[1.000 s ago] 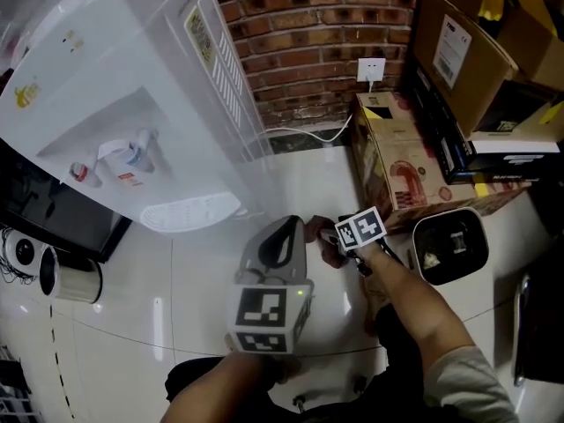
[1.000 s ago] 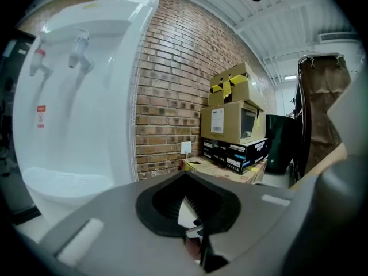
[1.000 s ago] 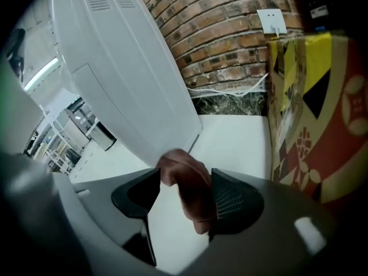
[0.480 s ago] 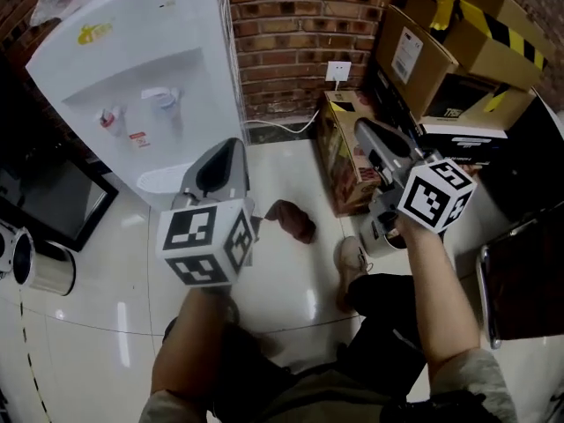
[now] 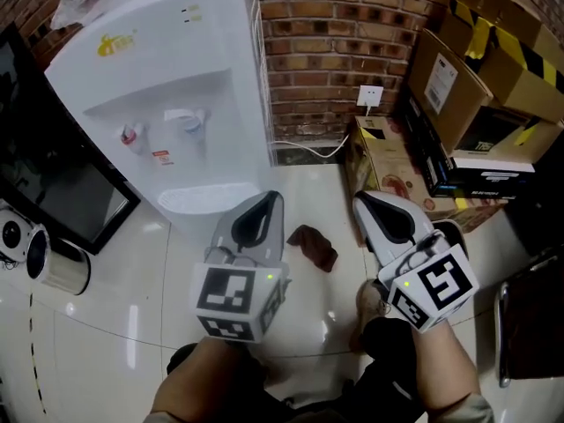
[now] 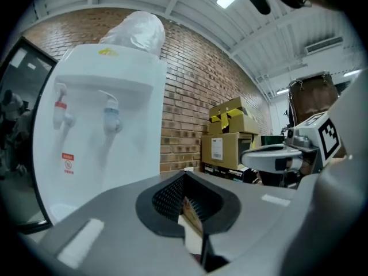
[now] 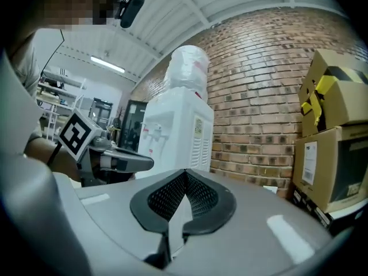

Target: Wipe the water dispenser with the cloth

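Observation:
The white water dispenser [image 5: 172,86] stands against the brick wall at the upper left, with its red and blue taps facing me. The brown cloth [image 5: 314,246] lies crumpled on the white floor tiles, held by nothing. My left gripper [image 5: 267,201] hovers above the floor left of the cloth, shut and empty. My right gripper [image 5: 363,203] hovers to the cloth's right; its jaws have just been closing with nothing between them and now meet. In the left gripper view the dispenser [image 6: 98,114] fills the left side. The right gripper view shows the dispenser [image 7: 178,125] ahead.
Cardboard boxes [image 5: 476,86] are stacked at the right along the wall, with a smaller printed box [image 5: 392,161] in front. A wall socket [image 5: 371,94] and its cable sit low on the bricks. A black screen [image 5: 53,192] and a metal cylinder [image 5: 57,267] stand at the left.
My right gripper has lifted from the floor beside the cloth up to the left gripper's height, leaving the cloth lying there. The left gripper rose slightly.

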Available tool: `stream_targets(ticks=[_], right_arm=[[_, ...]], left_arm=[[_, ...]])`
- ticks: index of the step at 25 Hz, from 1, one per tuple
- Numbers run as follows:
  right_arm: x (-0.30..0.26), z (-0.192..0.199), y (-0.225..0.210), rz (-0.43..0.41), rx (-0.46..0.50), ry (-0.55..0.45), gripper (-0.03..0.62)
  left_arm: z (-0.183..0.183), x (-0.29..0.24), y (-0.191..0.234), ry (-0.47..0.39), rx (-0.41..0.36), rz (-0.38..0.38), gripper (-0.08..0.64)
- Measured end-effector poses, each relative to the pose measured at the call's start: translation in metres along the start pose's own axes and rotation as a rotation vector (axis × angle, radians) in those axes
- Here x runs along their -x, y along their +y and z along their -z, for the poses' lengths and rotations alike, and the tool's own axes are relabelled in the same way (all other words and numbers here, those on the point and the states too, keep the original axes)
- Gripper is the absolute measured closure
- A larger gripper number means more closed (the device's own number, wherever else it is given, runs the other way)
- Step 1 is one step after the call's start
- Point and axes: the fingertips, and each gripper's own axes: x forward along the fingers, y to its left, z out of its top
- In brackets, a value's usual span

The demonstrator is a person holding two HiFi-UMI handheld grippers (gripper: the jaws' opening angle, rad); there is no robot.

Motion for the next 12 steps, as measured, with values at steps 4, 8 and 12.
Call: stream_targets(ticks=[4,8,12], right_arm=[[0.007,0.007,-0.007,0.026,-0.099,-0.011,0.581],[0.018,0.001,-0.023,0.097,-0.121,-0.041,0.581],[0.028,-0.006,-0.032,0.145,-0.125,-0.071,0.581]], left_arm=[[-0.008,-0.003,0.006,-0.012,-0.005,-0.033,0.56],[-0.008,-0.003,-0.001,-0.009,-0.014,-0.019,0.56],[-0.007,-0.003,-0.016,0.003,-0.027,0.027,0.56]])
